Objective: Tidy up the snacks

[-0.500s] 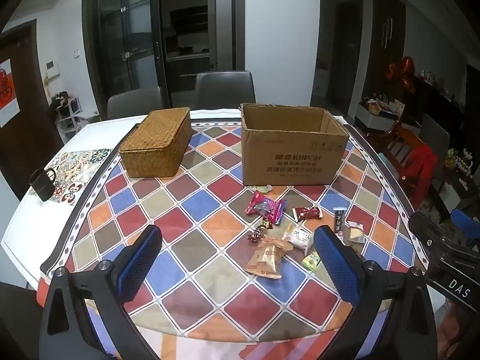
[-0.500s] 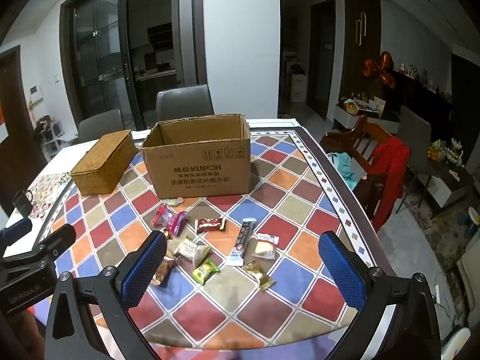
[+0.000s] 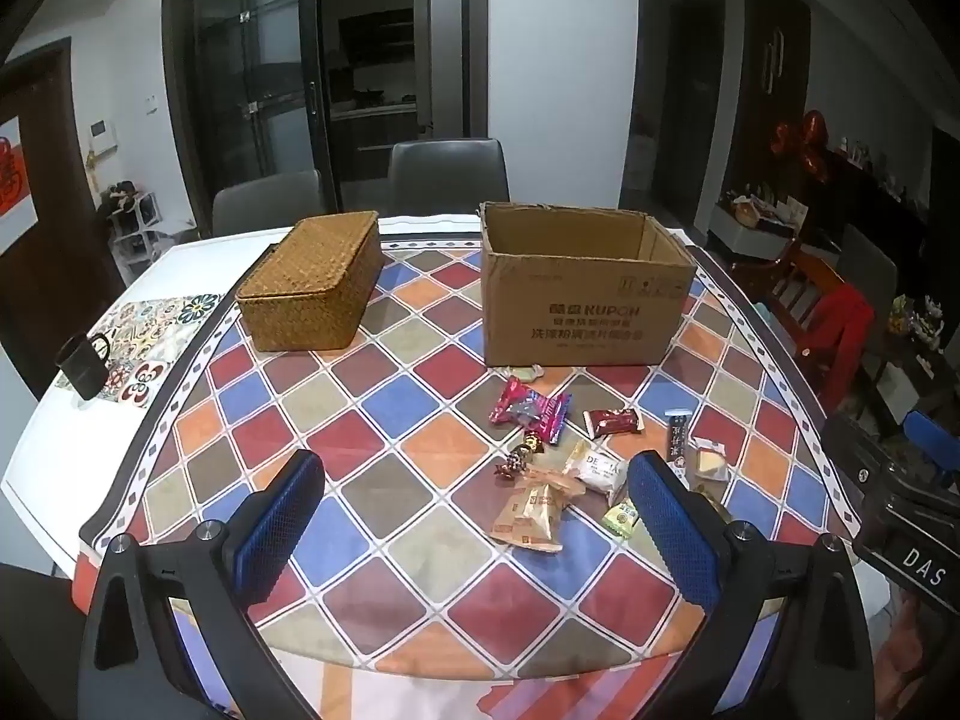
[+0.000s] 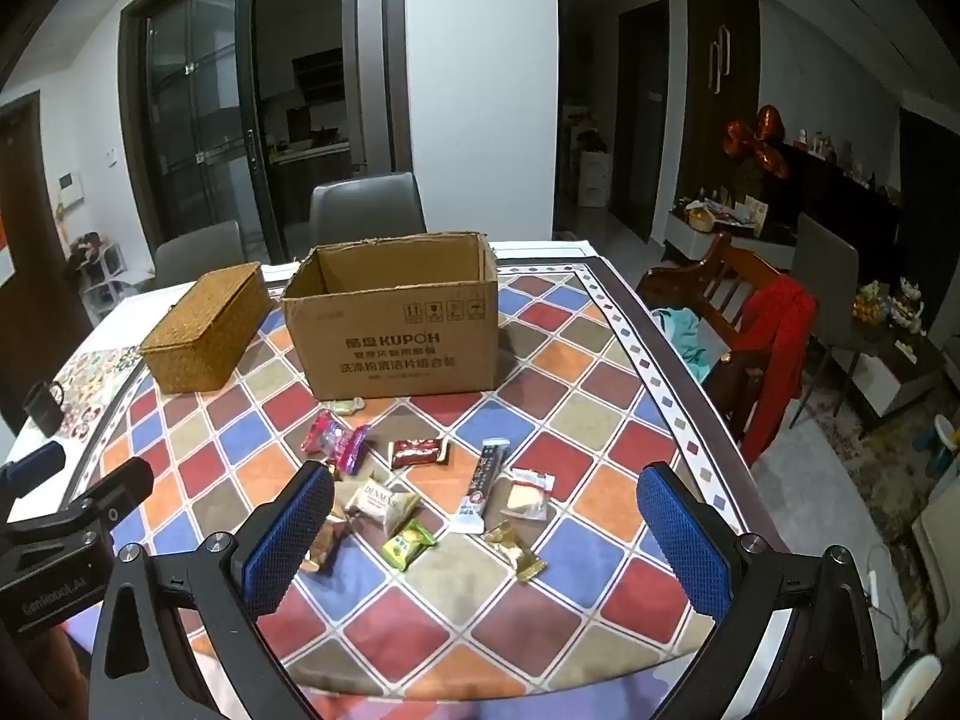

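Tablecloth multicolour diamonds; box brown; basket tan weave.

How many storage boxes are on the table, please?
2: a closed wicker box at the far left, and an open cardboard box to its right, behind the loose snacks. None seems hidden.

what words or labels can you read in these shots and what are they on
"KUPOH" on the front of the cardboard box; the Chinese lines under it are too blurred to read.
"11" in a handling symbol on the same box.
"DENMAS", roughly, on the white snack packet.
"DAS" on the right hand-held gripper body.
"GenRobot.AI", roughly, on the left hand-held gripper body.
Print on the other wrappers is too small.
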Demonstrator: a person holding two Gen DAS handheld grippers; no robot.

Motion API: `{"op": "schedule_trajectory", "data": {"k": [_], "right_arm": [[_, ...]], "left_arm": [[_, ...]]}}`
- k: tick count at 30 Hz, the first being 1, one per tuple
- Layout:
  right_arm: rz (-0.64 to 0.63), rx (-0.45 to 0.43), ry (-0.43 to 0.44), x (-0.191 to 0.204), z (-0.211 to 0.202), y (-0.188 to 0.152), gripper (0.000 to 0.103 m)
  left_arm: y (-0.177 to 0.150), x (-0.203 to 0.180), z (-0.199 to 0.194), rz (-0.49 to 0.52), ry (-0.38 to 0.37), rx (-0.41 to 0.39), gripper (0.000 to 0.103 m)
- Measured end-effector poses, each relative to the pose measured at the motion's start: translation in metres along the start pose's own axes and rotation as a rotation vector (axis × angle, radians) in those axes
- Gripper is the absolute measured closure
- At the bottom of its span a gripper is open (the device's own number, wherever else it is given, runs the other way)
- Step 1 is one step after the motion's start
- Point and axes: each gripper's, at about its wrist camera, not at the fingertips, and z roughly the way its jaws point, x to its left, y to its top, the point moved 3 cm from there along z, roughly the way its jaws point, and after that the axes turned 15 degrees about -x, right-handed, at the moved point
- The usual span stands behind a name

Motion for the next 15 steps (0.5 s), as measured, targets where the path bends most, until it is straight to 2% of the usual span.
{"op": "schedule_trajectory", "data": {"k": [15], "right_arm": [[-0.002,-0.005,-0.002,0.0002,-0.0023,0.0061,0.001]], "left_arm": [[-0.0003,-0.0003,0.0008,0.001,-0.001,-0.002,0.0]]}}
